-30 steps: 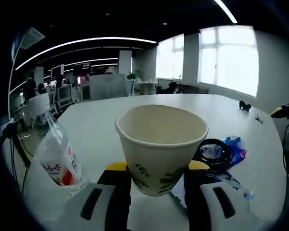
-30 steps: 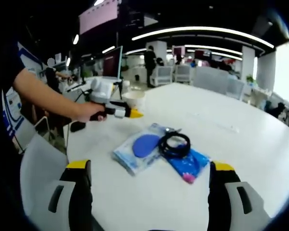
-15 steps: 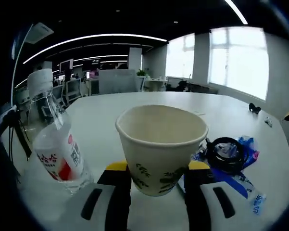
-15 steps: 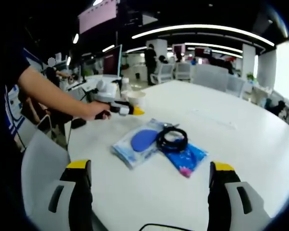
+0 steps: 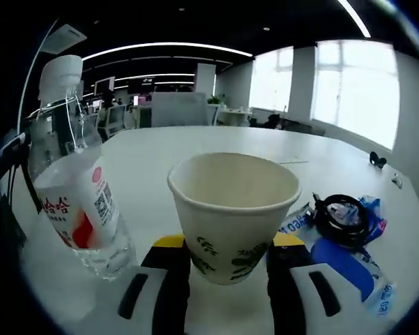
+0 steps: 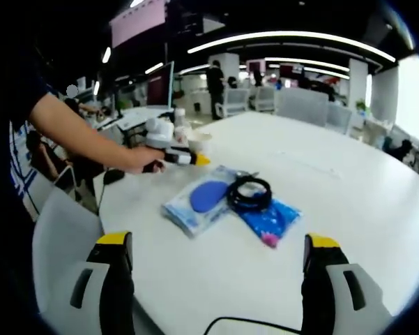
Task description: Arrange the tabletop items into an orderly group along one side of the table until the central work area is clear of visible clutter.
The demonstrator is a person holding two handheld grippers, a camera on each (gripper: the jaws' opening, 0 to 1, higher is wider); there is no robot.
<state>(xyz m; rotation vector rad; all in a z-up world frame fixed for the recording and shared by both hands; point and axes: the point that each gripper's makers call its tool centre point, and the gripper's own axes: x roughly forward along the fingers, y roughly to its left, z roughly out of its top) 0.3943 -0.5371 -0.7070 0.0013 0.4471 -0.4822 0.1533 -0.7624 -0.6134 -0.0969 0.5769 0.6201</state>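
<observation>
In the left gripper view, my left gripper (image 5: 229, 262) is shut on a white paper cup (image 5: 232, 209) with a green leaf print, held upright. A clear water bottle (image 5: 73, 188) with a white cap and red label stands just left of it. A coiled black cable (image 5: 343, 218) lies on blue plastic packets (image 5: 348, 265) to the right. In the right gripper view, my right gripper (image 6: 219, 276) is open and apart from everything, above the table's near edge. The left gripper (image 6: 169, 154), in a person's hand, holds the cup (image 6: 197, 142) beside the bottle (image 6: 179, 125). The packets (image 6: 206, 204) and the cable (image 6: 249, 193) lie mid-table.
The white table (image 6: 334, 181) stretches far to the right. A grey chair back (image 6: 59, 237) stands at its near left edge. A person's arm (image 6: 84, 136) reaches in from the left. Small dark objects (image 5: 378, 160) lie at the table's far side.
The left gripper has carried the cup closer to the bottle, which now looms larger on the left. The right gripper has stayed open and almost still.
</observation>
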